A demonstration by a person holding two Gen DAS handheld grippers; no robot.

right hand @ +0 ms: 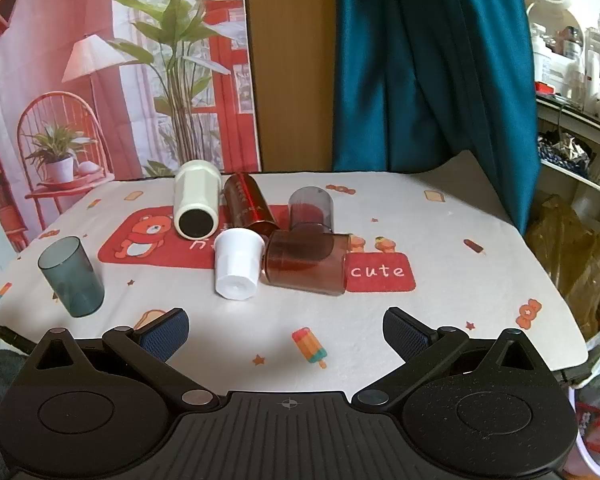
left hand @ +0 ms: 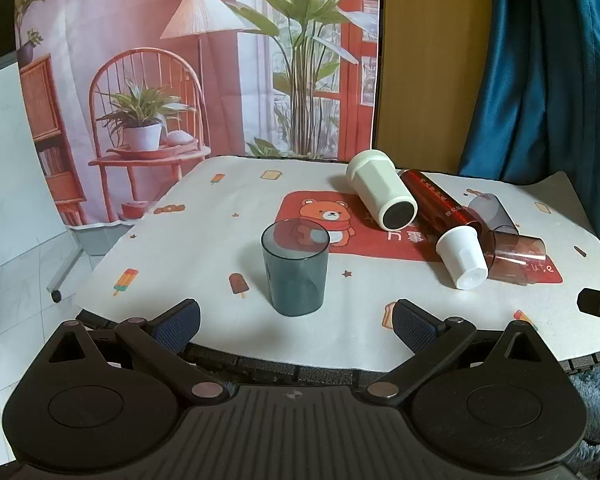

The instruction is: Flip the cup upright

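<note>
I see teal cup (left hand: 295, 267) already upright at 12 o'clock of my left gripper (left hand: 296, 322), jaws wide, empty | right gripper (right hand: 286, 330) wide, empty | next likely small white cup (right hand: 237, 263) lying at 11 o'clock beside brown cup (right hand: 306, 266) | I'd grip mid-body, rotate slowly, avoid nudging neighbours.

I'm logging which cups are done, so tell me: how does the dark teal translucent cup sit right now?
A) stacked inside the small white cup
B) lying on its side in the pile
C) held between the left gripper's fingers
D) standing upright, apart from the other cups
D: the teal cup stands with its open rim up on the tablecloth, well clear of the tipped small white cup, and both grippers are open and empty.
</note>
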